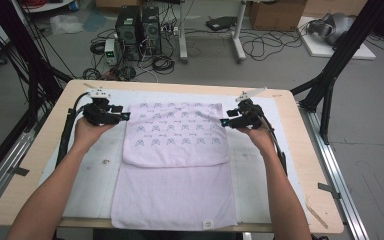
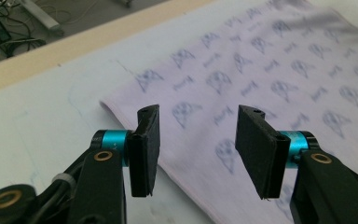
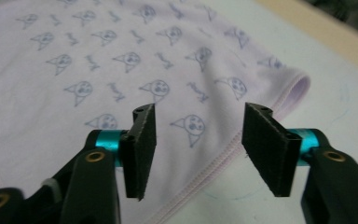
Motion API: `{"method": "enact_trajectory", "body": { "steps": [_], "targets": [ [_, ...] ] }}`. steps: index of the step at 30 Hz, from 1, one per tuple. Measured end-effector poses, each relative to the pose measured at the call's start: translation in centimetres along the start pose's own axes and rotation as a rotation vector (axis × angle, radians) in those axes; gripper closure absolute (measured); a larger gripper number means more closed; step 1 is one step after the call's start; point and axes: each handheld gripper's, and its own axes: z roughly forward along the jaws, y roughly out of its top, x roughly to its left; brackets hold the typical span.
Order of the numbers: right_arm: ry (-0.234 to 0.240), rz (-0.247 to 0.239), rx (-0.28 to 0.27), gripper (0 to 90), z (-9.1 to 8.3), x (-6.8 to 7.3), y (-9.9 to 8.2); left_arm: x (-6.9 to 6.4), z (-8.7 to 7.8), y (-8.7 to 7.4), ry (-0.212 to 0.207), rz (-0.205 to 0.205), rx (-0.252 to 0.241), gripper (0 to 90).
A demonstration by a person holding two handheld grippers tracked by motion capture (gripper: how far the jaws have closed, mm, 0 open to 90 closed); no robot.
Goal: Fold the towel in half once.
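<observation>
The lilac printed towel (image 1: 175,160) is lying folded on the white mat (image 1: 275,165), its far half doubled back over the near half. The left gripper (image 1: 122,116) is hovering just beside the towel's far left corner, jaws spread with nothing between them. The right gripper (image 1: 225,121) is hovering at the towel's far right corner, jaws likewise spread and empty.

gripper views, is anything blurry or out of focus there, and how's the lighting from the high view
Left gripper view: the towel print is smeared and soft, the pads sharp. Right gripper view: the towel print is crisper, the far table edge blurred. High view: even, soft light, faint shadows, no glare.
</observation>
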Motion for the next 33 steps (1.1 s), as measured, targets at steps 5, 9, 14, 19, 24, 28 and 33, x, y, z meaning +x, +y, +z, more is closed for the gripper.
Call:
{"method": "enact_trajectory", "body": {
  "steps": [5, 9, 14, 19, 24, 28, 33],
  "targets": [
    [0.013, -0.034, -0.054, 47.0, -1.5, 2.7, -2.3, -2.2, -1.3, -2.5, -0.029, 0.037, 0.001, 48.2],
    [0.033, -0.06, -0.051, 49.7, -1.8, 4.5, -4.0, -4.0, -2.6, -4.2, -0.065, 0.063, -0.014, 47.7],
    [0.05, -0.09, -0.027, 52.6, -1.6, 6.2, -5.8, -6.0, -3.6, -5.9, -0.125, 0.086, -0.007, 47.1],
    [0.102, -0.083, 0.044, 53.2, -0.9, 6.8, -6.6, -7.5, -3.0, -7.0, -0.162, 0.123, 0.056, 48.2],
    [0.079, -0.079, 0.021, 55.5, -0.7, 7.4, -8.0, -7.6, -2.0, -7.8, -0.157, 0.131, 0.117, 53.7],
    [0.082, -0.084, 0.038, 64.7, -0.1, 7.7, -8.6, -7.5, -1.9, -7.6, -0.165, 0.125, 0.112, 74.6],
    [0.099, -0.106, 0.043, 87.3, 0.0, 7.9, -8.1, -7.2, -2.4, -7.1, -0.156, 0.096, 0.112, 84.9]
  ]
}}
